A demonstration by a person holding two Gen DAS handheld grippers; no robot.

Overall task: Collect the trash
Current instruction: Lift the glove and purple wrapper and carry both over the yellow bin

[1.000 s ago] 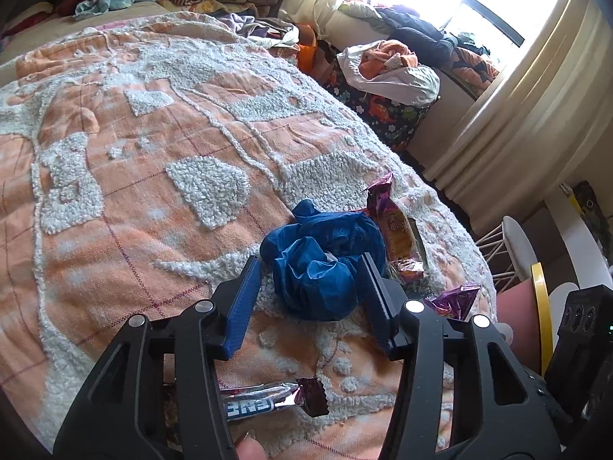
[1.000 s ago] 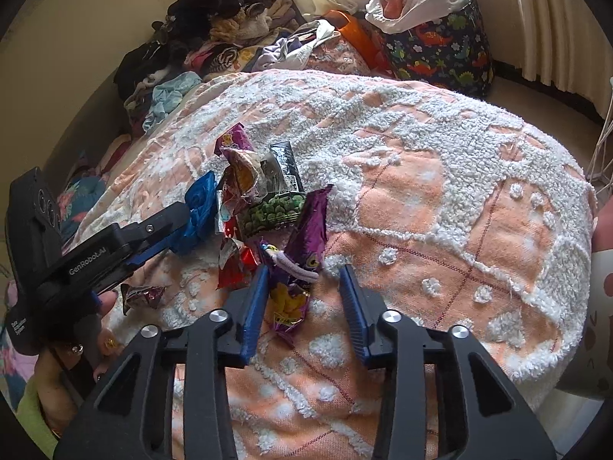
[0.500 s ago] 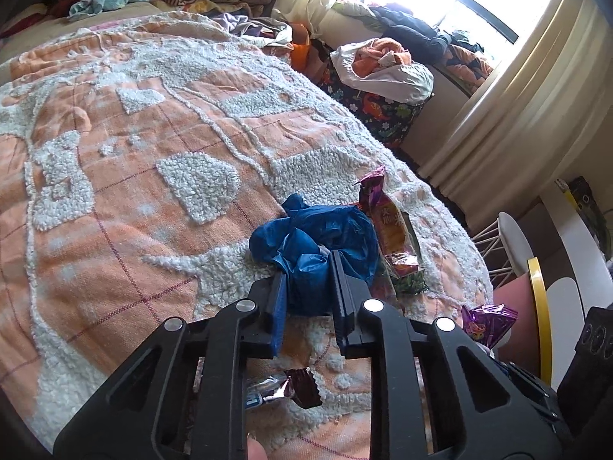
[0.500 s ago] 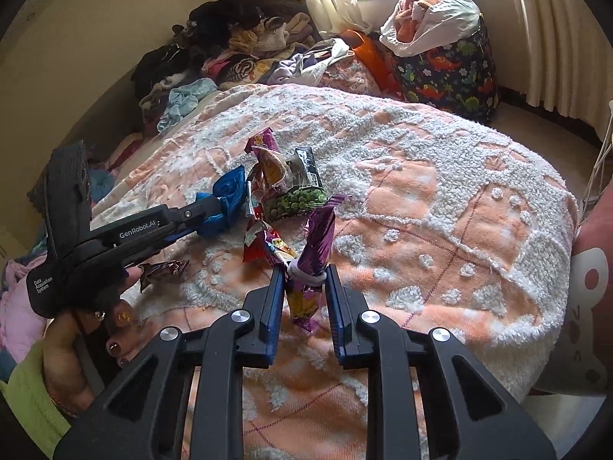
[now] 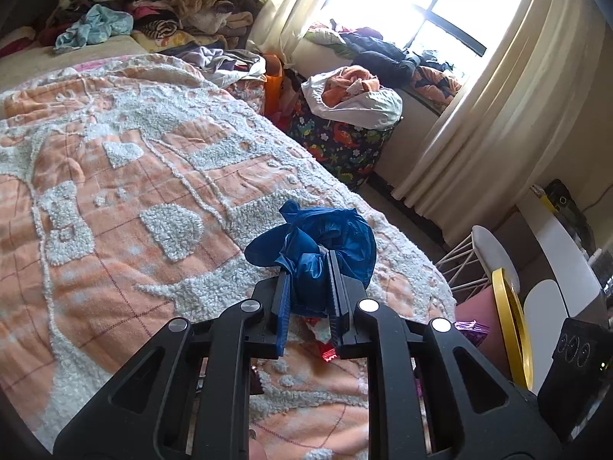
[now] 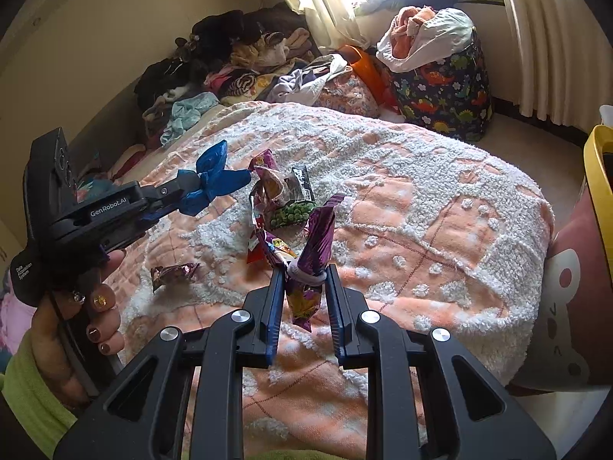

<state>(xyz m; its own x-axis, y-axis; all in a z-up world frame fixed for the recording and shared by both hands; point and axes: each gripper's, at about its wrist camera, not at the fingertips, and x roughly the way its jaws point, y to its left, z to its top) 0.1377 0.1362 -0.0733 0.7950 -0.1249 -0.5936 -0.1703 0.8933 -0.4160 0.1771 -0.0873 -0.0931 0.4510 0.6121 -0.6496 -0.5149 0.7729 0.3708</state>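
A bed covered by an orange-and-white tufted blanket (image 5: 126,199) filled most of both views, with heaped clothes (image 6: 237,61) along its far side by the wall. Beyond the bed's foot stood a dinosaur-print laundry bag (image 5: 341,145) stuffed with clothes, below a bright window (image 5: 433,4) hung with pale curtains (image 5: 494,115).

Left wrist view: the left gripper (image 5: 309,268) had its jaws pinching a crumpled blue plastic bag (image 5: 329,237), held clear of the blanket. This view alone showed a white wire-legged stool (image 5: 486,253), a yellow-rimmed bin (image 5: 513,329) at the bedside and a white desk (image 5: 567,253) to the right. Little of the litter showed here, only scraps of red wrapper (image 5: 325,349) under the gripper.

Right wrist view: the right gripper (image 6: 304,280) had its jaws pinching a purple snack wrapper (image 6: 314,253) tied with a white band, the wrapper's top standing up above the fingers. This view alone showed the remaining litter on the blanket: a green pea packet (image 6: 291,212) and a dark wrapper (image 6: 302,184) in a cluster just beyond the gripper, and a small brown wrapper (image 6: 172,272) lying apart to the left. It also showed the person's left hand (image 6: 76,341), in a green sleeve (image 6: 27,391), gripping the other tool's handle, with the blue bag at its tip above the blanket
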